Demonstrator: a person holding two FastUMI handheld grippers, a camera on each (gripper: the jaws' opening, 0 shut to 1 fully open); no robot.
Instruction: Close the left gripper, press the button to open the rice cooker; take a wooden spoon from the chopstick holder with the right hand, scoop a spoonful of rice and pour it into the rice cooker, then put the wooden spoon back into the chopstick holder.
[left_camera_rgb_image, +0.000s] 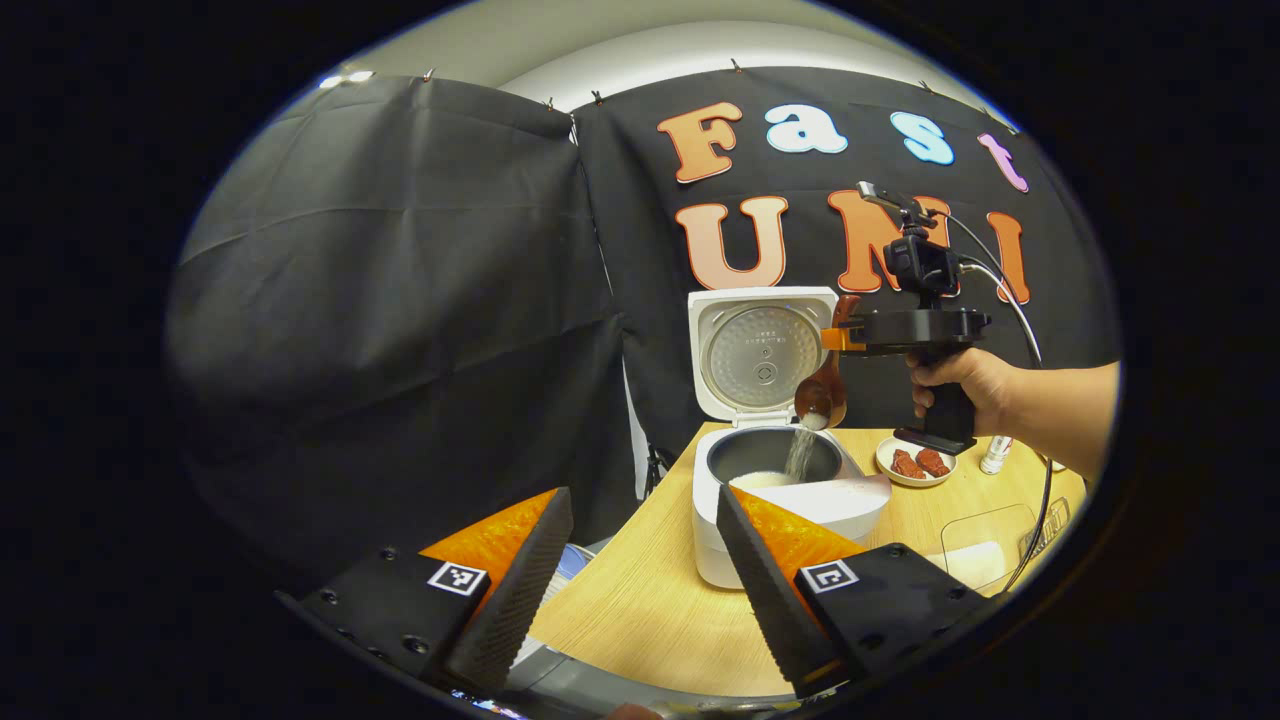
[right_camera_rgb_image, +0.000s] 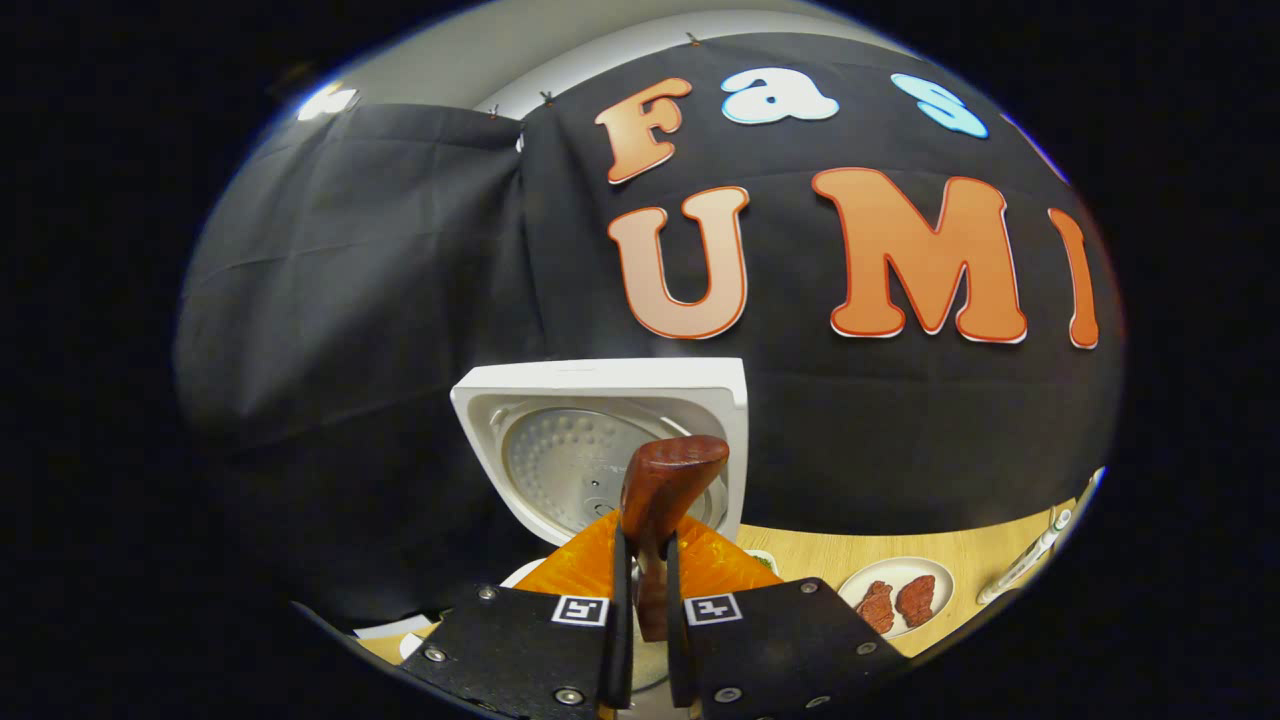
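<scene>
While rice (left_camera_rgb_image: 800, 452) streams from the wooden spoon (left_camera_rgb_image: 822, 398) into the open rice cooker (left_camera_rgb_image: 775, 470) by the table's (left_camera_rgb_image: 640, 610) far-left edge, my right gripper (right_camera_rgb_image: 640, 610) clamps spoon's handle; left gripper (left_camera_rgb_image: 640, 590) wide apart, holding nothing, near front edge.

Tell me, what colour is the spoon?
Reddish-brown wood; the spoon shows best in the right gripper view.

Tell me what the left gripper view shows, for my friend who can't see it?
A wooden spoon, held by the right hand-held gripper in a person's hand, pours rice into an open white rice cooker on a wooden table. The left hand-held gripper waits open in front, and a small plate sits behind.
</scene>
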